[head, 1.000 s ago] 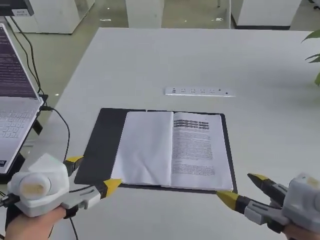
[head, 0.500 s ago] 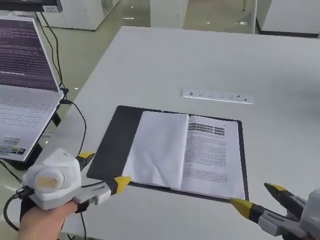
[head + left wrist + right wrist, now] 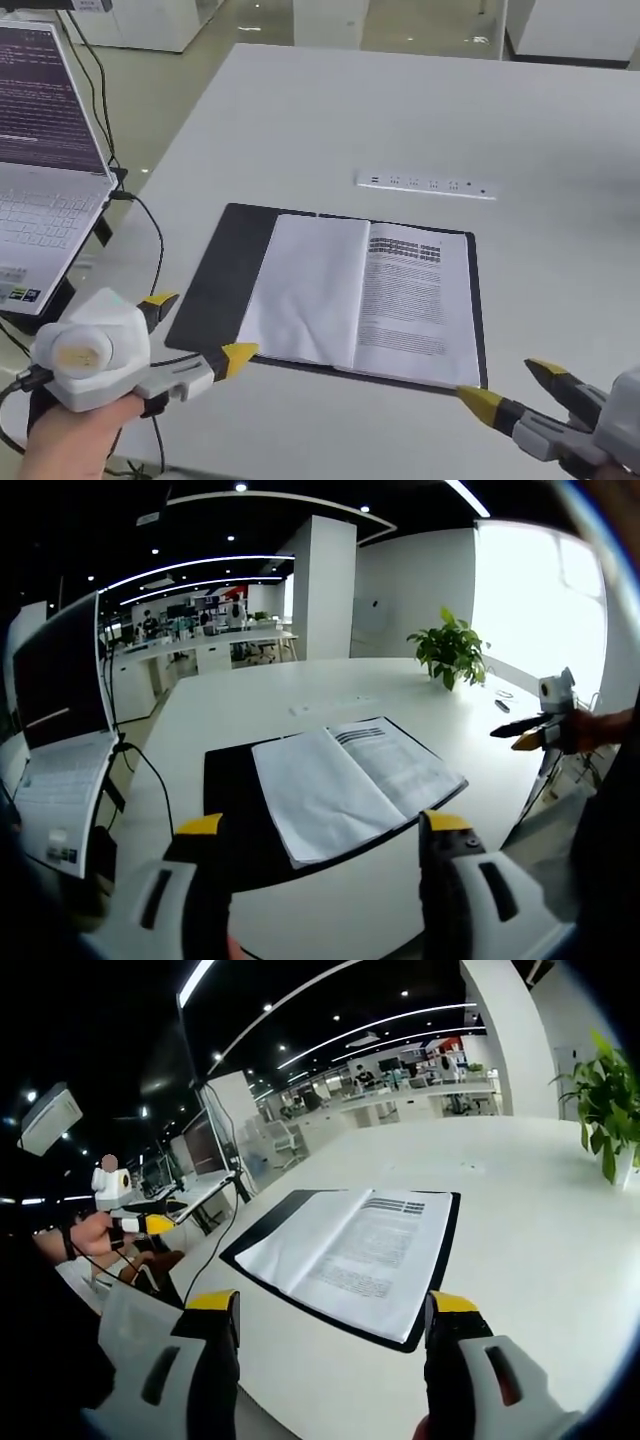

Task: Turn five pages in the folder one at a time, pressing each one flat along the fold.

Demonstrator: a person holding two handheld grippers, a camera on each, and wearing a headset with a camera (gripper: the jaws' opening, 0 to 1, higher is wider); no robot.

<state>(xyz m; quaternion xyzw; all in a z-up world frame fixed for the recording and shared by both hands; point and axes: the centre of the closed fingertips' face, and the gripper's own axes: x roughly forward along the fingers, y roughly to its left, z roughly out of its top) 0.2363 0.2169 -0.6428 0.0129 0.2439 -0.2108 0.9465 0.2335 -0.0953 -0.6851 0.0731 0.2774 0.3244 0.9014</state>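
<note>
Lying open near the front edge of the bench [image 3: 300,120], the folder [image 3: 215,290] is untouched; left gripper [image 3: 200,325] and right gripper [image 3: 512,385] hover off its front corners, jaws wide apart, empty

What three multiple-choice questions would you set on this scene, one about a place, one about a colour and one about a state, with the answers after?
1. Where is the long white power strip?
A on the open black folder's left page
B on the white table, beyond the folder's far edge
C held in a gripper

2. What colour are the tips of the left gripper and the right gripper?
A yellow
B red
C blue

3. How does the left gripper stand?
A shut on a page
B shut on the folder's cover
C open, holding nothing

Answers:
1 B, the strip lies on bare table past the folder.
2 A, both pairs of tips are yellow in the head view.
3 C, its own view shows the jaws wide apart with nothing between them.
</note>
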